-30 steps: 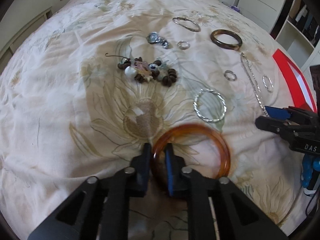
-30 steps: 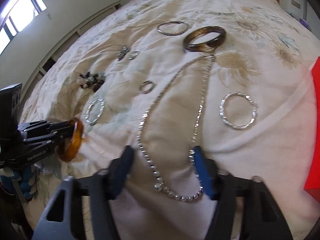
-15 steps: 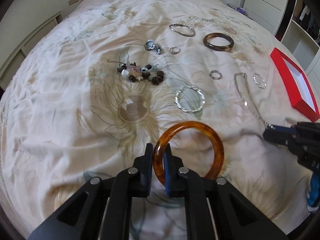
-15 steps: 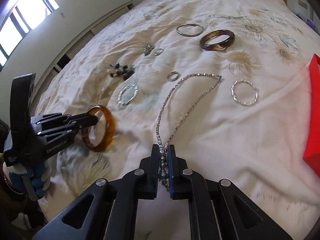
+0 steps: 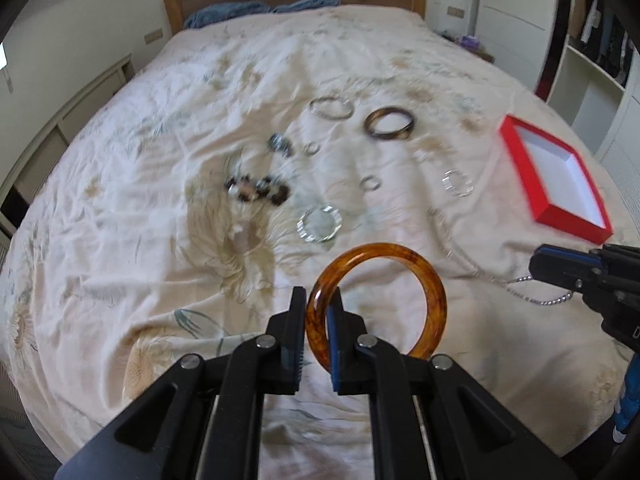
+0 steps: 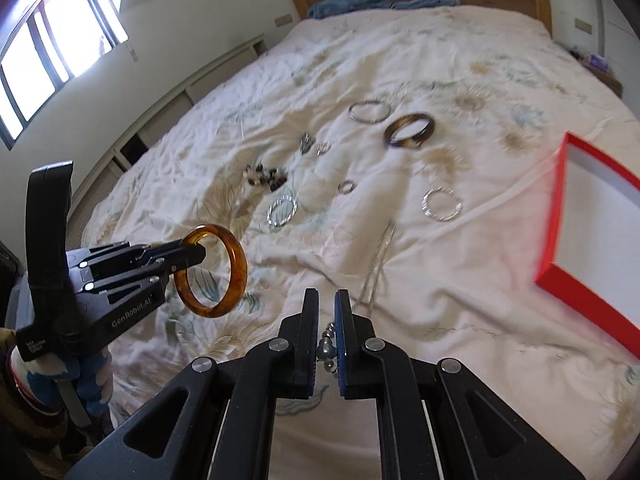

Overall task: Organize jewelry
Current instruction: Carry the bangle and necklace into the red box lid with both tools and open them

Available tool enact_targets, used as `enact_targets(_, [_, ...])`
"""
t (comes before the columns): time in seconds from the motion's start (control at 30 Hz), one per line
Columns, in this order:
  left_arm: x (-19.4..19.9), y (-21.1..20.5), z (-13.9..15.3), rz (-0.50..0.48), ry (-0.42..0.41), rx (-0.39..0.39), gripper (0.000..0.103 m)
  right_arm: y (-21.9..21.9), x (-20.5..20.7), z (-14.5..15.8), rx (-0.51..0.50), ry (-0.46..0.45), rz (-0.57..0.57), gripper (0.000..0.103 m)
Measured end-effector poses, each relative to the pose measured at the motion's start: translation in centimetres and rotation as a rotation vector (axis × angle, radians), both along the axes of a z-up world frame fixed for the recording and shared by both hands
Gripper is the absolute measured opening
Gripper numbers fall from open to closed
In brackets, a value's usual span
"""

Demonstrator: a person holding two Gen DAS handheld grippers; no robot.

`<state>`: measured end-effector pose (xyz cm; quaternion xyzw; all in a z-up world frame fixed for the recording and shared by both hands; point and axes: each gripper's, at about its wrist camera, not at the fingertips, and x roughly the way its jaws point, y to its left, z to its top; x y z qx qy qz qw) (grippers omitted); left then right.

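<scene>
My left gripper [image 5: 319,304] is shut on an amber bangle [image 5: 434,296] and holds it above the bedspread; it also shows in the right wrist view [image 6: 236,264]. My right gripper [image 6: 327,300] is shut on a silver chain necklace [image 6: 374,268], whose beaded end sits between the jaws while the rest trails up off the bed. In the left wrist view the chain [image 5: 520,286] hangs from the right gripper [image 5: 538,266]. An open red box [image 5: 560,182] with a white inside lies on the bed to the right, seen also in the right wrist view [image 6: 600,208].
Loose jewelry lies on the floral bedspread [image 5: 160,200]: a dark brown bangle [image 5: 389,123], a thin silver bangle [image 5: 331,107], a twisted silver ring bracelet [image 5: 319,224], another by the box [image 5: 457,182], a small ring [image 5: 371,183], a dark beaded bracelet [image 5: 256,192], a silver pendant [image 5: 280,144].
Both grippers have risen and pulled back with their pieces. The necklace has lifted mostly off the bed. The red box has come fully into view.
</scene>
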<state>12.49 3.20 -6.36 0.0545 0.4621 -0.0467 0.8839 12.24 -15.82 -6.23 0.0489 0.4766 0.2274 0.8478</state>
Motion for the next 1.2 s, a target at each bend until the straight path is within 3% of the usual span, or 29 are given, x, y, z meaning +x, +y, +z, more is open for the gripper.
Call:
enact_targets(0.37, [-1.3, -6.2, 4.4, -0.106, -0.087, -0.015, 0.009, -5.8, -2.7, 6.3, 0.036, -0.136, -0.126, 0.008])
enact_targets(0.73, [1.6, -15.9, 7.0, -0.231, -0.127, -0.024, 0.009, -15.0, -1.8, 10.2, 0.031, -0.239, -0.272, 0.008])
enact_targets(1.0, [5.5, -22.9, 6.9, -0.306, -0.119, -0.064, 0.009, -21.9, 1.1, 12.1, 0.007, -0.306, -0.363, 0.008])
enact_targets(1.2, [9.4, -28.2, 4.7, -0.351, -0.085, -0.094, 0.009, -25.3, 4.3, 11.1, -0.016, -0.322, -0.407, 0.008])
